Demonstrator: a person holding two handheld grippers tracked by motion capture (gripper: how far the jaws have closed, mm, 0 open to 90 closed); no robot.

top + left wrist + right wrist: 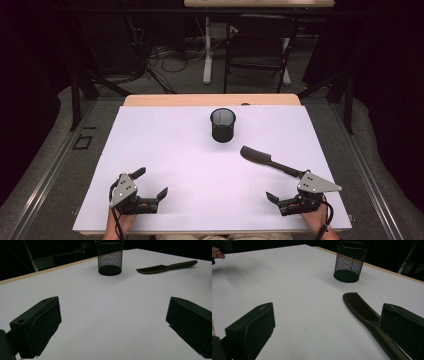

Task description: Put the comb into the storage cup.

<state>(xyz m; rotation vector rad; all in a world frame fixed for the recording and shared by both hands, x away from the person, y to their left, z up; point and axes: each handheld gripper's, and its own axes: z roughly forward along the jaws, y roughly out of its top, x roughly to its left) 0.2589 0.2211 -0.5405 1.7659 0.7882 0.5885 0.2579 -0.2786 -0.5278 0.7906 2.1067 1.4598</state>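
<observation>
A black comb lies flat on the white sheet at the right, its toothed end toward a black mesh cup standing upright farther back. My right gripper rests open at the front right, at the comb's handle end. In the right gripper view the comb runs along the inside of the right jaw, and the right gripper does not press on it. The cup stands beyond. My left gripper rests open at the front left, holding nothing. From the left gripper, the cup and comb are far ahead.
The white sheet covers a wooden table whose far edge shows behind the cup. Beyond it are a dark chair and cables on the floor. A fingertip of the other hand shows at the top left of the right gripper view.
</observation>
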